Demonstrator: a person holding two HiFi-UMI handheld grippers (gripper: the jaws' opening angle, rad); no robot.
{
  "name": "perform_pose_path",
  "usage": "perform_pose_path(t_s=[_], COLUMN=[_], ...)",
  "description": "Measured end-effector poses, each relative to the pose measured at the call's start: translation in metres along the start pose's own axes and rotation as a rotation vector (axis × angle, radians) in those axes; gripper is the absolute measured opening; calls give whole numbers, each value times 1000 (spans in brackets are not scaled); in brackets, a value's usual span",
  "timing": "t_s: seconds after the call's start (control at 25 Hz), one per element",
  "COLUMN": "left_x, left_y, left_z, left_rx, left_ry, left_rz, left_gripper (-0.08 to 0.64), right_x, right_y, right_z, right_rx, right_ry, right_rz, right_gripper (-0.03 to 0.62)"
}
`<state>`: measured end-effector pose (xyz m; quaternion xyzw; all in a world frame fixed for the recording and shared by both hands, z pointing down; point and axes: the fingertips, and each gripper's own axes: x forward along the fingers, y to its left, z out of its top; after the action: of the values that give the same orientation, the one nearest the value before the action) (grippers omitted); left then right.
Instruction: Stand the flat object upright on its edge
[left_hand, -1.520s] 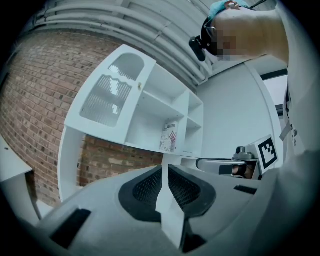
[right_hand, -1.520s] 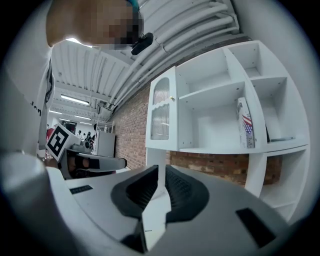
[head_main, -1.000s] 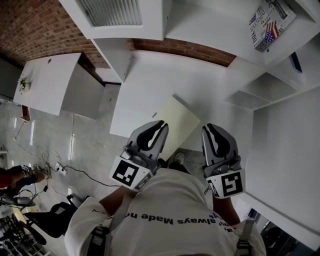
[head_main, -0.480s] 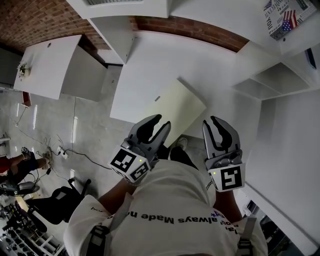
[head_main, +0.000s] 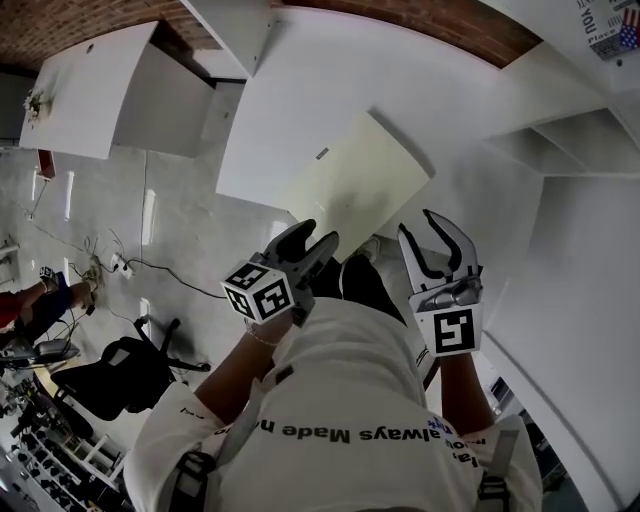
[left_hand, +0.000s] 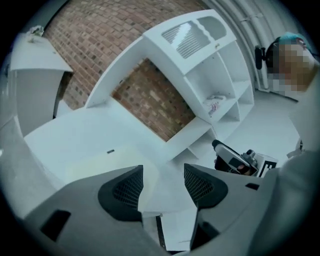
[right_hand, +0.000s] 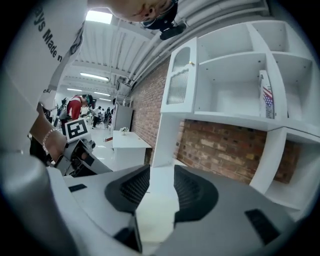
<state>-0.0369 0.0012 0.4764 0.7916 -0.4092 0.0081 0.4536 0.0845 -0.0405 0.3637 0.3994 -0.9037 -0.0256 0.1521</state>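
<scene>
Quick read from my end. The thing to stand up is a pale cream flat board (head_main: 360, 185) lying face-down on the white table (head_main: 300, 90). It sits skewed, and its near corner looks to poke out past the table's front edge. There's a small grey label (head_main: 322, 153) by its far-left edge.

Both claws are partway open and have just been opening, with nothing pinched in either. The left gripper (head_main: 315, 238) sits close to the board's near-left edge. The right gripper (head_main: 430, 232) is near its right corner. In the right gripper view I can see cream surface through the gap, but the pads aren't on it.

My guess on handling: it's thin, stiff and fairly light, like a coated panel, so it shouldn't flop when tipped. Both the board and the tabletop look smooth, so I'd expect it to skate away if I just push on it.

I'd bite the overhanging near edge with one claw, since that's the only spot a jaw can get underneath. The other claw can brace the opposite edge while it swings up. Balance on such a thin edge will be touchy.
</scene>
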Motion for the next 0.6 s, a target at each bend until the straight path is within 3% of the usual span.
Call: perform_pose_path(t_s=[0.24, 0.6], left_x=[2, 2], left_y=[26, 83], left_z=[-46, -107], left_rx=[-198, -397], left_ry=[38, 70], left_rz=[-2, 4], left_gripper=[273, 318], right_x=[1, 19], right_y=[14, 31], right_z=[-50, -121], right_rx=[-85, -219], right_ry=[150, 215], right_rz=[80, 185], right_gripper=[180, 238])
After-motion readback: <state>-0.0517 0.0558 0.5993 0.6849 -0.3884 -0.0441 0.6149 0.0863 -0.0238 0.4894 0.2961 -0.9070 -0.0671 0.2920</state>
